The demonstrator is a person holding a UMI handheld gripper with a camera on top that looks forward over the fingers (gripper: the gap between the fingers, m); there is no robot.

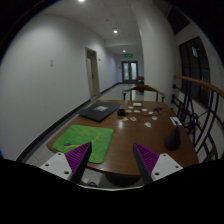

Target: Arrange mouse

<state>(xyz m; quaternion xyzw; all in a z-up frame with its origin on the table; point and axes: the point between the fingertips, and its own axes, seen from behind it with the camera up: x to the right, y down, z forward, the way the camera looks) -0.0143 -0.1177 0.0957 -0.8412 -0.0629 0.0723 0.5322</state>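
Observation:
A dark rounded object that looks like the mouse (172,141) lies on the right part of the brown wooden table (125,140), ahead of my right finger and to its right. A green mat (83,137) lies on the table's left part, just ahead of my left finger. My gripper (112,160) is open and empty, held over the table's near edge. Its purple pads (79,157) stand wide apart with only bare table top between them.
A closed dark laptop (98,114) lies beyond the green mat. Several small items (147,122) are scattered on the far half of the table. Chairs and a railing (190,108) stand to the right. A corridor with a door (130,70) runs beyond.

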